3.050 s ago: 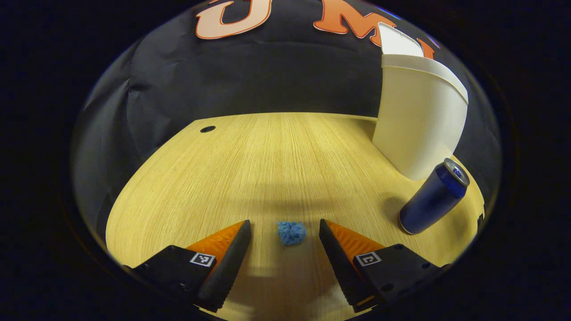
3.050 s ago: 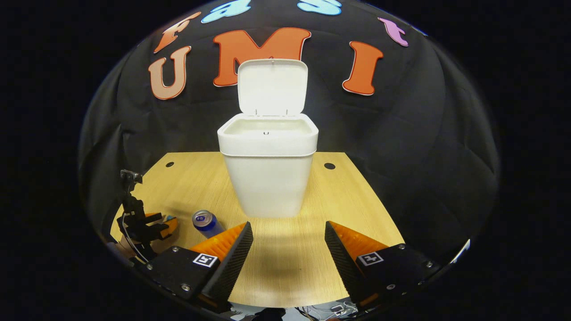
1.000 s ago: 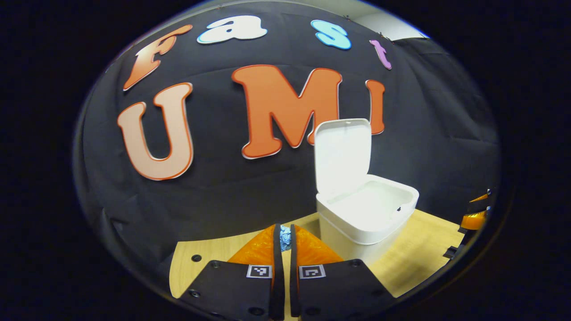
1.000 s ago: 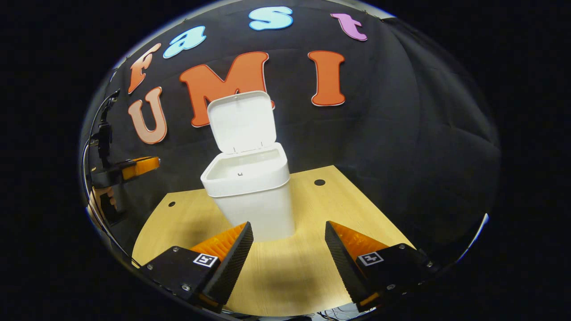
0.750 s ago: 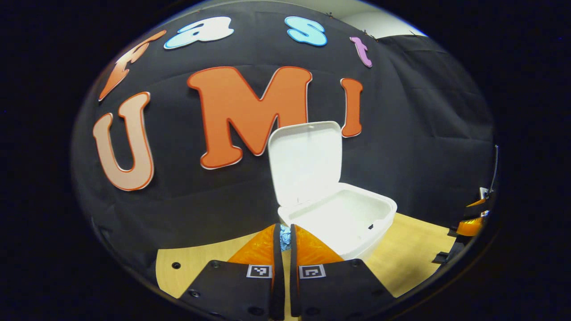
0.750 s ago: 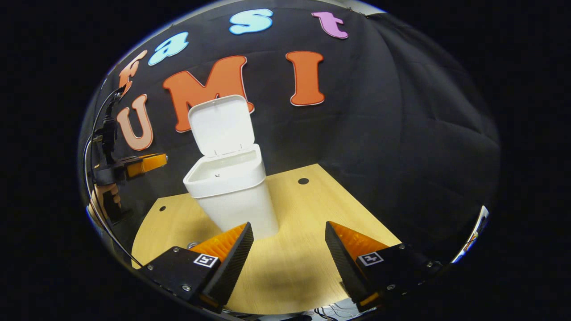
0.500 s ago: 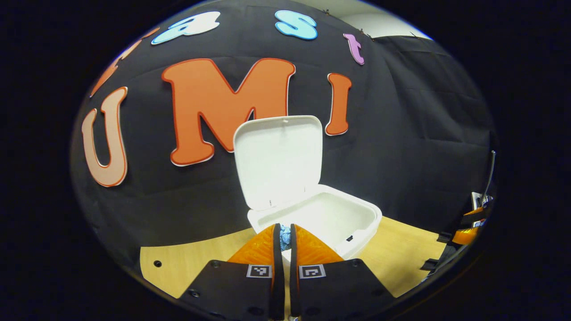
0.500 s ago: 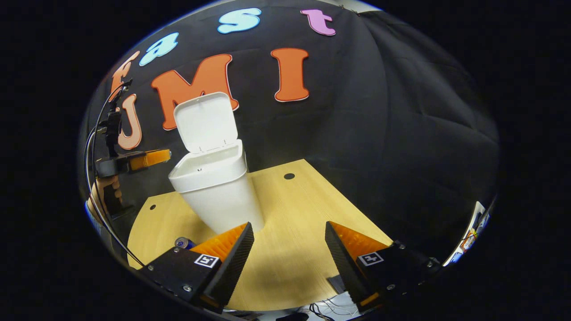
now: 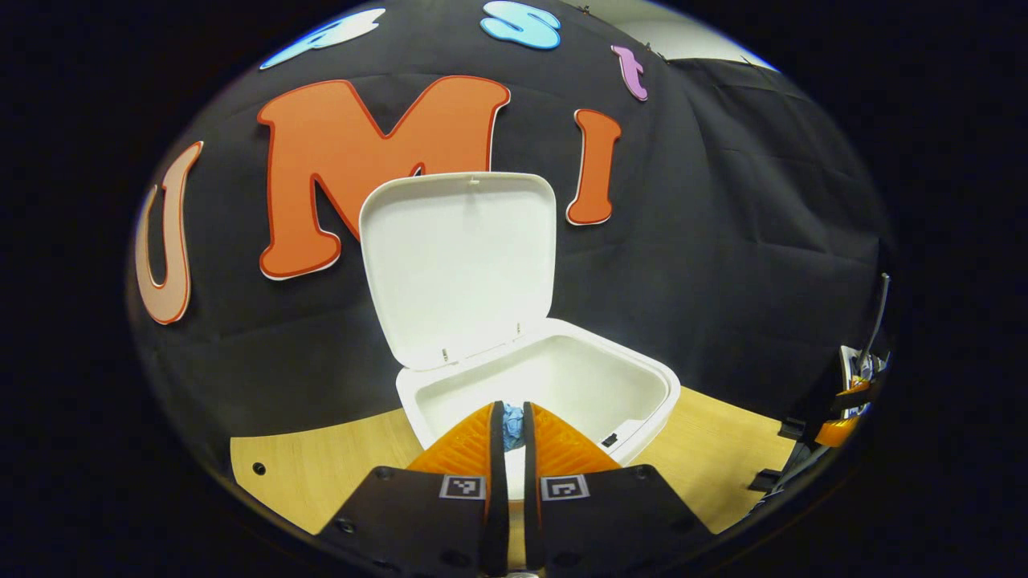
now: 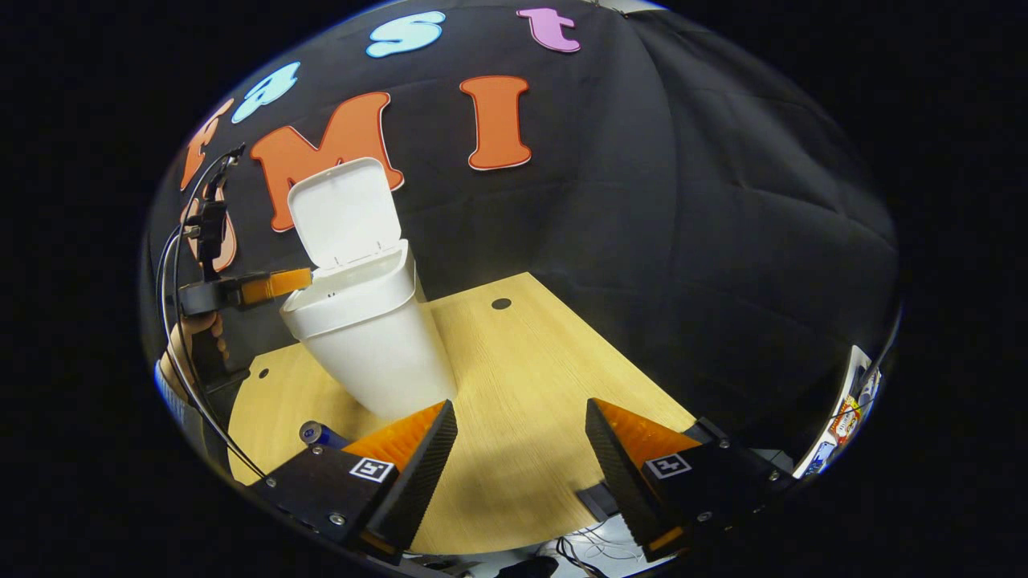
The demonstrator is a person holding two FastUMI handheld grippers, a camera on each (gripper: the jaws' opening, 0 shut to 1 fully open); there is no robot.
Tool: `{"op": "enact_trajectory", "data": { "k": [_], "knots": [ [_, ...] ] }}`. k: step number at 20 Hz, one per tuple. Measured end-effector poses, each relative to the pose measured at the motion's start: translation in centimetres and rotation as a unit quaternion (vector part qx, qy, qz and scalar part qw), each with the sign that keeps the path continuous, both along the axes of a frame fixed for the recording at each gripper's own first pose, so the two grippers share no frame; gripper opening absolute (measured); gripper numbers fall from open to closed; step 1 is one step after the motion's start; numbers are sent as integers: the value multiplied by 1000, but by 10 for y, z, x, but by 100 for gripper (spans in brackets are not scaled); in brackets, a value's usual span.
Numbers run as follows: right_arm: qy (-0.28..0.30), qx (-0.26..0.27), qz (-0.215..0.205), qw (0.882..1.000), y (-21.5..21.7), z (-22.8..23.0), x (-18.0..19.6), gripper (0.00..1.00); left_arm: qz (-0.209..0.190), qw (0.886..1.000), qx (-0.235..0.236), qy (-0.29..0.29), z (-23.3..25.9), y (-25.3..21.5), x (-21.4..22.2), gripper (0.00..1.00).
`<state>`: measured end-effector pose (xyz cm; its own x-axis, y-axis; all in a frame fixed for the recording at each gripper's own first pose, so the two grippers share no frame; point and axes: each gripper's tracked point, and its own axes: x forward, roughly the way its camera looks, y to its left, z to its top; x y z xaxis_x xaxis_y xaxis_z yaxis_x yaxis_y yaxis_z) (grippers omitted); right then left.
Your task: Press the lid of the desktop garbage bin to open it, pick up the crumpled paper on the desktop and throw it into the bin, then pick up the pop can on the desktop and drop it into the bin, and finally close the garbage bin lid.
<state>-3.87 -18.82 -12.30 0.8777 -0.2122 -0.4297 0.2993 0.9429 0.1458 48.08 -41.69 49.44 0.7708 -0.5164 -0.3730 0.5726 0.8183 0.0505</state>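
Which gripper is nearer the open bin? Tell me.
Left. The left gripper holds the crumpled paper at the bin rim; the right gripper waits farther back over the table, jaws apart.

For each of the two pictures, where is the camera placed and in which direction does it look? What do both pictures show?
Left gripper view: rides on the left claw, held just above the open bin's rim, facing its raised lid; its own fingers pinch the blue paper.
Right gripper view: rides on the right claw, low over the table, facing the booth wall; its own fingers are spread apart, and the can lies at the lower left.
Shared: bin, lid, table, and the left claw at the bin's rim, with the hand holding it.
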Motion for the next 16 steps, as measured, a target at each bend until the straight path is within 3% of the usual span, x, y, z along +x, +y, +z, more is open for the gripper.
{"op": "enact_trajectory", "data": {
  "k": [7, 8, 11, 16],
  "knots": [
    [-2, 1, 7, 1000, 8, -2, 7, 98, 5, 1000, -11, 1, -2, 1, 5, 31],
    [-1, 3, 8, 1000, 9, -3, 8, 98, 3, 1000, -14, 1, -1, 1, 3, 41],
    [0, 2, 12, 1000, 13, -5, 12, 98, 12, 1000, -16, -9, 4, 7, 6, 87],
    [0, -3, 29, 1000, 28, -4, 20, 98, 43, 999, -20, -25, 14, 33, 7, 100]
  ]
}}
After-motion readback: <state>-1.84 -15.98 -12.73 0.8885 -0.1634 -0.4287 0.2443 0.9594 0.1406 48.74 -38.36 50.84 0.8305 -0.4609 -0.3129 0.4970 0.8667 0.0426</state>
